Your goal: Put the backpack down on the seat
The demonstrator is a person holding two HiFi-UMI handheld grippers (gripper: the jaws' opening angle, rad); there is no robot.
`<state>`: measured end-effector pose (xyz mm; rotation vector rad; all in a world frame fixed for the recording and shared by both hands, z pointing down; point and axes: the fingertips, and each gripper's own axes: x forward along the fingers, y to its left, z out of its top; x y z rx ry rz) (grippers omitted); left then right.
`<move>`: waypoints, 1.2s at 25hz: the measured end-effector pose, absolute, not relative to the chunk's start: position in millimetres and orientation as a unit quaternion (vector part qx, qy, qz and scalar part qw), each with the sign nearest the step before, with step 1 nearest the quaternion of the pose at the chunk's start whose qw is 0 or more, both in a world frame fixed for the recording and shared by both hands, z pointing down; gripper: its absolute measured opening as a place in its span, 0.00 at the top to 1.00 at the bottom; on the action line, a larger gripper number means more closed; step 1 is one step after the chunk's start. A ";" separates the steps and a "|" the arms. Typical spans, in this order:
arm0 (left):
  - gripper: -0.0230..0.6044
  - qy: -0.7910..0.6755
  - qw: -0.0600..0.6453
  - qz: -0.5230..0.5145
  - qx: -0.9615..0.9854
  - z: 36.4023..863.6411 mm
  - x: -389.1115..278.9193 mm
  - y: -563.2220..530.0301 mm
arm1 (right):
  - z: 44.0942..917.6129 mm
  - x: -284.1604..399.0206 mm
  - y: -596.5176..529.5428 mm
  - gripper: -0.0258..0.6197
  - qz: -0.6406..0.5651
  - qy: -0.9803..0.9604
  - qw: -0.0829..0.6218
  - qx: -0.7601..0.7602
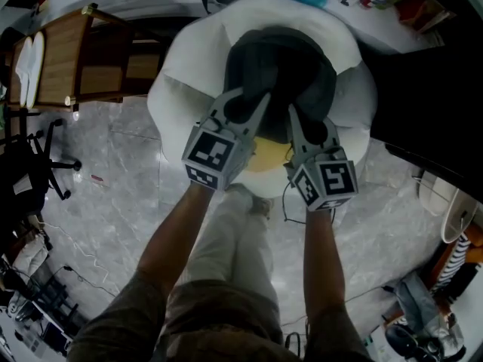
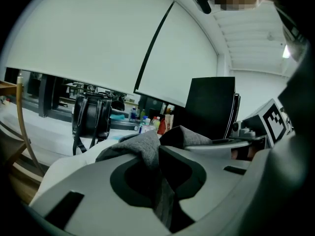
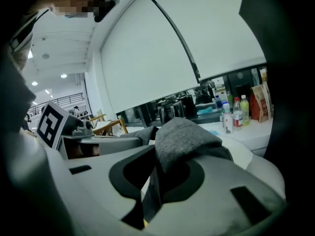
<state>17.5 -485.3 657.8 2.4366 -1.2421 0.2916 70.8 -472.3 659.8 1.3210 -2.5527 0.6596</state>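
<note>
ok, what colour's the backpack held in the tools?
Dark grey backpack, with a heathered fabric look; it shows best in the right gripper view.

Dim, bluish indoor light from ceiling lamps (image 3: 63,75); heavy fisheye distortion, dark vignetted corners, soft foreground.

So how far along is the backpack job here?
Done: the backpack is over the white seat. In hand: left gripper and right gripper each pinch its grey fabric. Left: settling it fully, then letting go; whether it already rests there is unclear.
</note>
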 end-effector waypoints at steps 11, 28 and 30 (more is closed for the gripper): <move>0.86 -0.452 0.184 0.133 0.862 688.1 15.1 -501.6 | 706.5 72.1 -481.3 0.82 0.248 -0.834 0.106 0.481; 0.55 -0.477 0.211 0.141 0.842 709.7 0.8 -495.4 | 728.1 96.3 -483.5 0.43 0.253 -0.779 0.146 0.555; 0.51 -0.473 0.211 0.142 0.844 709.9 2.4 -493.8 | 726.6 98.7 -484.1 0.42 0.250 -0.777 0.144 0.559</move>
